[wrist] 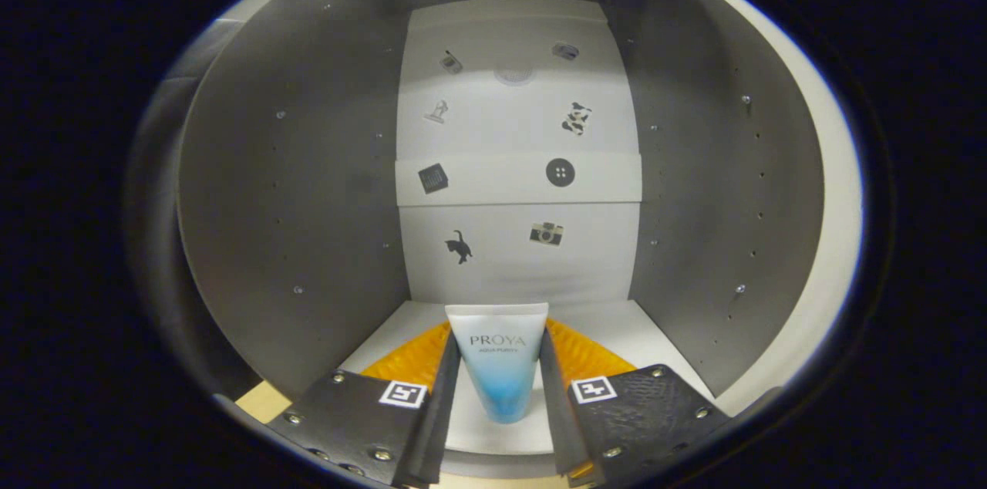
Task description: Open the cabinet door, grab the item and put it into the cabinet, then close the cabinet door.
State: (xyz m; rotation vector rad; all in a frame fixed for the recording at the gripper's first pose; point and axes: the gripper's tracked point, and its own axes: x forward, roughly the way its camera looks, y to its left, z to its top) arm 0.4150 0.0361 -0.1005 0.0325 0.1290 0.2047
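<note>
Gripper view: the open cabinet (308, 188) surrounded the tool (500, 389), its grey side walls well apart, its pale floor bare ahead and a sticker-dotted back panel (517, 242) beyond. Between the tool's fingers, both pressing its flanks, stood the tube (500, 365), narrow end down inside the cabinet. It looked light, soft and slick, best gripped across its broad body.

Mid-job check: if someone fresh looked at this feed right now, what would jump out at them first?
First, the white-and-blue cosmetic tube standing between the fingers of the gripper, which press on its two sides. Beyond it, the open cabinet's white back panel carries small stickers, including a black cat sticker and a camera sticker, framed by grey side walls.
</note>
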